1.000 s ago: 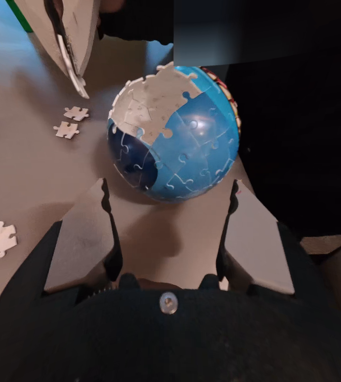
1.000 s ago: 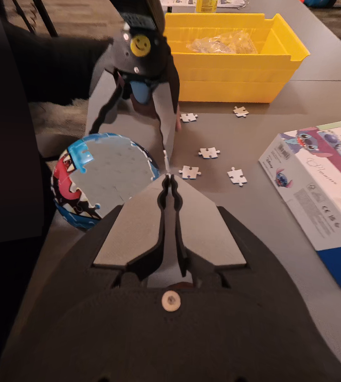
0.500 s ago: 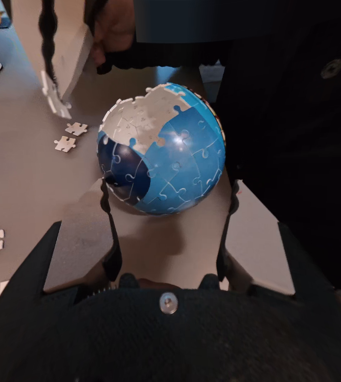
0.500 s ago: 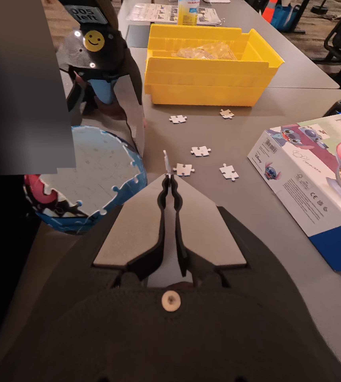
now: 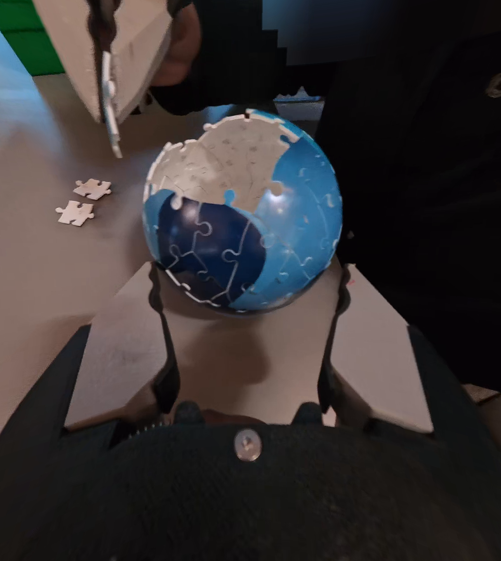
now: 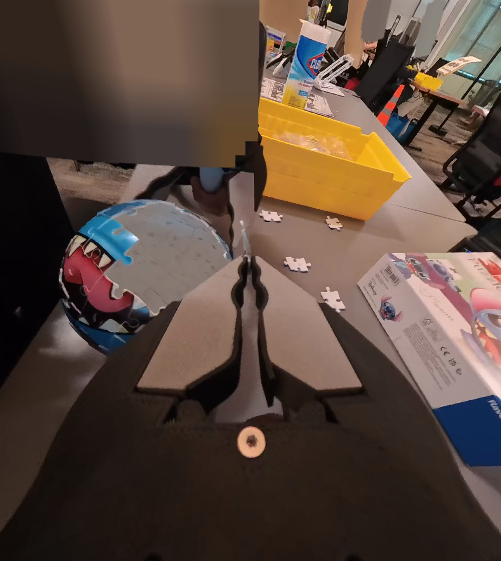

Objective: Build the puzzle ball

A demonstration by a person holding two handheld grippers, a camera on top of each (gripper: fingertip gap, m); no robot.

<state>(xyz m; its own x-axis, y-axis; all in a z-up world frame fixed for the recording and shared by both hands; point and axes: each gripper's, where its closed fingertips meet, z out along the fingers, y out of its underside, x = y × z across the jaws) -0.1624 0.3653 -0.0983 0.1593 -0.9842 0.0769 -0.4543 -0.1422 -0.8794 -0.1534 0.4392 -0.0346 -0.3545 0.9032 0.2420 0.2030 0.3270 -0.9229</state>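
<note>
On the grey table (image 6: 364,243), at nine o'clock, the half-built blue puzzle ball (image 6: 140,273) sits between the released left claw (image 5: 247,270). Centre, the right claw (image 6: 248,261) grips a white puzzle piece (image 6: 244,239). At one o'clock, a yellow plastic bin (image 6: 334,182) holds clear bags (image 6: 313,141).

Left wrist view: sits on the left gripper (image 5: 247,270), looks forward and down along its wide-apart fingers at the puzzle ball (image 5: 243,212), very near, almost between the tips.
Right wrist view: sits on the right gripper (image 6: 248,263), looks forward over the table (image 6: 395,230); the puzzle ball (image 6: 140,273) is near, at the left of its fingertips.
Facing: the two views look at the ball from about opposite sides.
Shared part: the ball, the loose pieces (image 5: 84,200) (image 6: 297,263) beside it, each other's gripper.
</note>
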